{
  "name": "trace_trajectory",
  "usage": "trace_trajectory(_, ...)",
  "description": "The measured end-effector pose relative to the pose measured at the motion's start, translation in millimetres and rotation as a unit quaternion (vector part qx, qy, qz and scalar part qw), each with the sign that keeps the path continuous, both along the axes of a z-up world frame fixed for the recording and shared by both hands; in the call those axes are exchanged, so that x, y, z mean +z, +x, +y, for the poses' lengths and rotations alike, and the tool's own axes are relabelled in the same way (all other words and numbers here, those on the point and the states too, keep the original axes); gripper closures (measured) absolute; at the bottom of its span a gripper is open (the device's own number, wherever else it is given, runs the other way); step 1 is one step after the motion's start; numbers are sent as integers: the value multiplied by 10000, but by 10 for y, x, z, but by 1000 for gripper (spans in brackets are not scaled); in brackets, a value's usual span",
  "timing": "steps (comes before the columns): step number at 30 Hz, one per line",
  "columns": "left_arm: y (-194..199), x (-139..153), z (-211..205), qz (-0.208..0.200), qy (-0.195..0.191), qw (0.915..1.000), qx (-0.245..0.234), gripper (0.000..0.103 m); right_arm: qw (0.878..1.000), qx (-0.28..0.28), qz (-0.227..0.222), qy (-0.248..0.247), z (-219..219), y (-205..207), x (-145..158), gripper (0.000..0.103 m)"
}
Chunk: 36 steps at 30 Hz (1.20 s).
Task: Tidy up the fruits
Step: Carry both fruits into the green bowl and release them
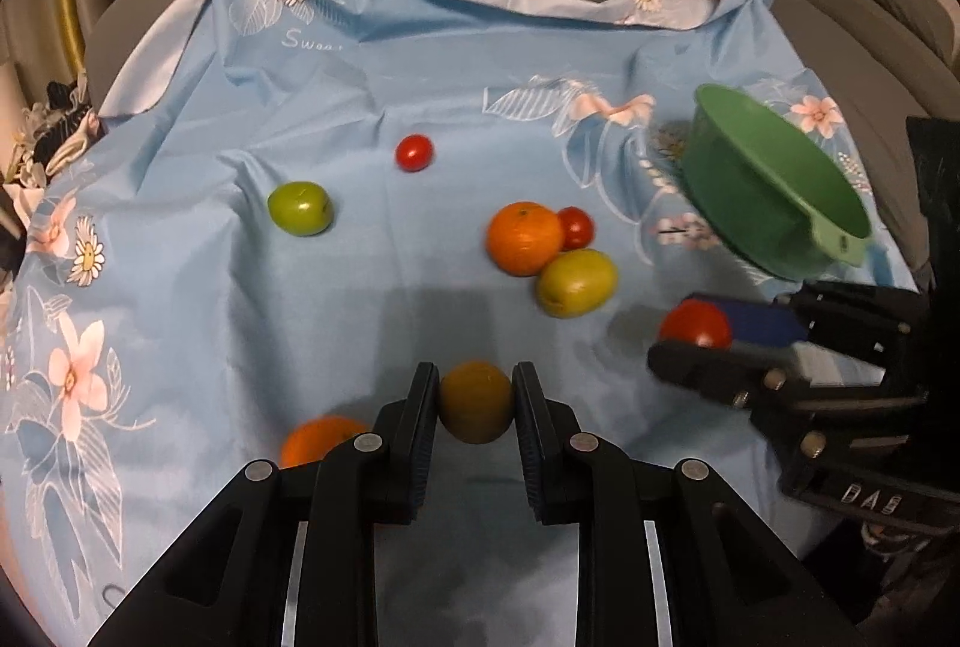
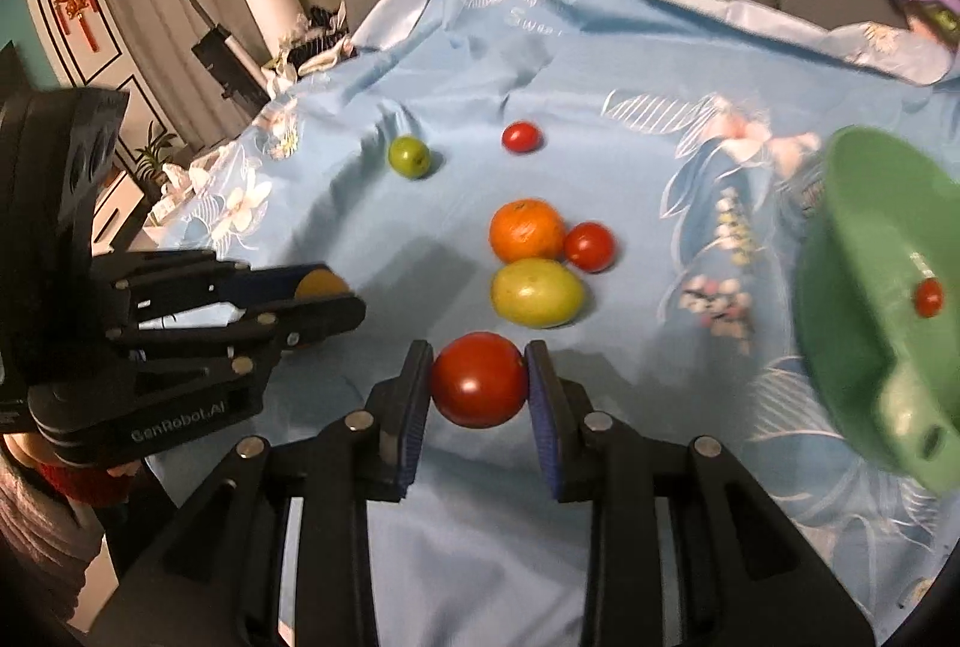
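— Which step is this?

— Mid-carry. The green bowl (image 2: 864, 287) sits at right. The right gripper (image 2: 480, 383) is clamped on a big tomato (image 2: 479, 380), the left gripper (image 1: 475, 398) on a brownish fruit (image 1: 475, 401), both bottom centre.

— Next?

— Probably swinging over the rim to drop them.

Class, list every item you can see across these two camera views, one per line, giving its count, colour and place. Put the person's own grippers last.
Bowl: one, green, tilted at the right of the cloth, a small red fruit inside.
Orange: one, mid-cloth; a second orange beside the left fingers.
Small red tomatoes: two, one touching the orange, one farther back.
Green fruits: one yellow-green in front of the orange, one far left.
Cloth: one, light blue, floral.
Left gripper: shut on a brownish fruit.
Right gripper: shut on a large red tomato.
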<state>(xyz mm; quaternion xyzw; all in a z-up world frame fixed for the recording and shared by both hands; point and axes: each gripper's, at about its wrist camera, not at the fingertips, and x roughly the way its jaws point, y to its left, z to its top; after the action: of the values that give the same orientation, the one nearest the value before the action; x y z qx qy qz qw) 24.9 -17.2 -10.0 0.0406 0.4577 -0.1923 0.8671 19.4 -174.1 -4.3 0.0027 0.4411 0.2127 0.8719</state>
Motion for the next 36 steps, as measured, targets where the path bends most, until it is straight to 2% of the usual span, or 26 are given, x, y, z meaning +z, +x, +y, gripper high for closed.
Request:
trace_trajectory(7,-210,180,-65,-160,-69,9998,-55,78,9991,-166,-382,-9,-173,-215,287,71)
trace_trajectory(20,-377,514,-336,-520,-89,9981,-323,78,9954,-530,-797,68,-504,-440,543,71)
trace_trajectory(36,-252,727,-1160,-780,52,9905,-1130,78,9863,-1288,-994,275,-1135,-482,609,71)
